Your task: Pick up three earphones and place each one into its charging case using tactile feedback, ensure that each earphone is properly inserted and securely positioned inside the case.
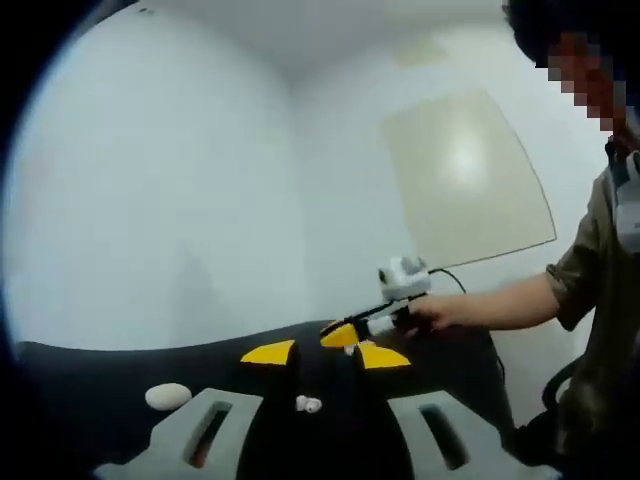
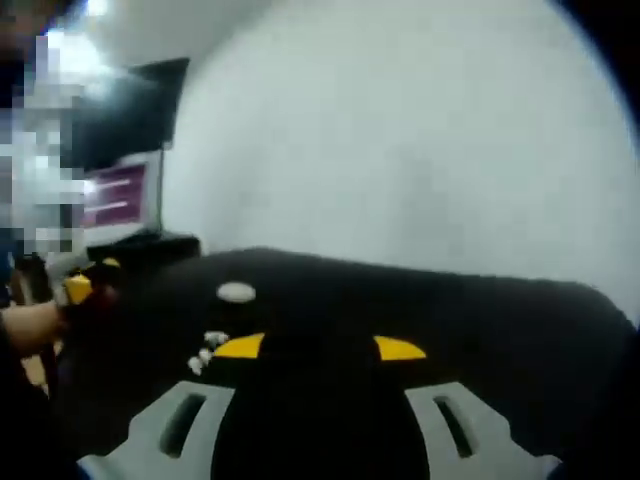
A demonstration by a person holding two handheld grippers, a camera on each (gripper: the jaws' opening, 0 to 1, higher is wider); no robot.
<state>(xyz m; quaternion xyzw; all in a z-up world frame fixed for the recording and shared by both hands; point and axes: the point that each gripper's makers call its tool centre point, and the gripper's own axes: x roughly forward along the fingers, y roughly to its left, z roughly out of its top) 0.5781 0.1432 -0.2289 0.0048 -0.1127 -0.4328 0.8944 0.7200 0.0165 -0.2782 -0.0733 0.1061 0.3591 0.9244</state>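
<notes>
Both my grippers stand open over the black table, holding nothing.

No writing is legible. My left gripper [image 1: 318,415] has its grey slotted jaws spread wide; a small white earphone [image 1: 308,404] lies on the matte black table [image 1: 100,375] between them, and a smooth white oval charging case [image 1: 168,396] sits just left. My right gripper [image 2: 320,350], yellow-tipped, is equally wide; white earphones [image 2: 205,352] lie beside its left jaw, the case [image 2: 236,292] beyond.

Both grippers, left gripper [image 1: 318,425] and right gripper [image 2: 320,400], hover with fingers spread apart, holding nothing.
</notes>
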